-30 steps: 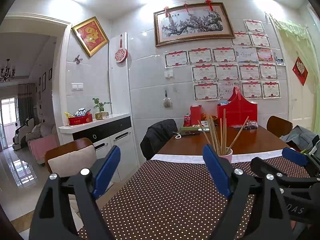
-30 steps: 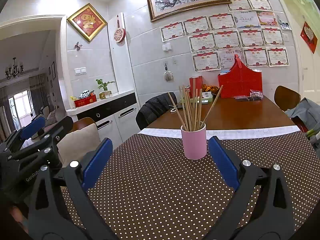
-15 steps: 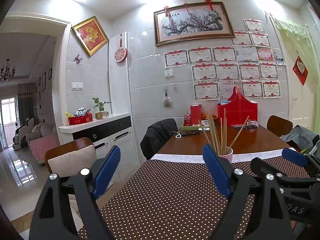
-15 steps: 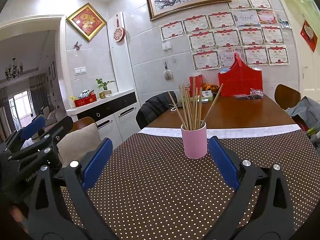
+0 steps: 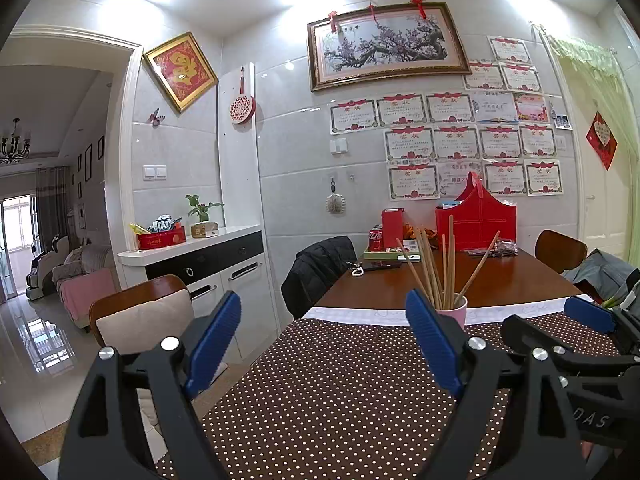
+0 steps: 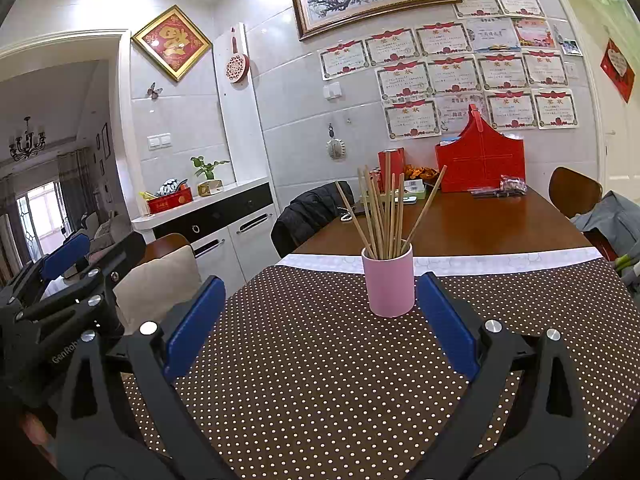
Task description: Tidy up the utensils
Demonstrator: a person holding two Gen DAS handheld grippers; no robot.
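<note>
A smooth pink cylindrical cup (image 6: 388,282) holding thin wooden chopsticks (image 6: 384,212) stands upright on the brown, white-dotted tablecloth (image 6: 320,380). Both the left gripper (image 5: 324,340) and right gripper (image 6: 316,320) gape wide and empty, blue-padded. Nothing has shifted since a second ago.

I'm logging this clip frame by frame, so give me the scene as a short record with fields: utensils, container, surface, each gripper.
utensils: chopsticks, standing fanned out in the cup
container: pink cup, upright on the dotted cloth
left gripper: open, holding nothing, cup ahead behind its right finger
right gripper: open, holding nothing, cup ahead between its fingers, not touched
loose utensils on cloth: none visible
</note>
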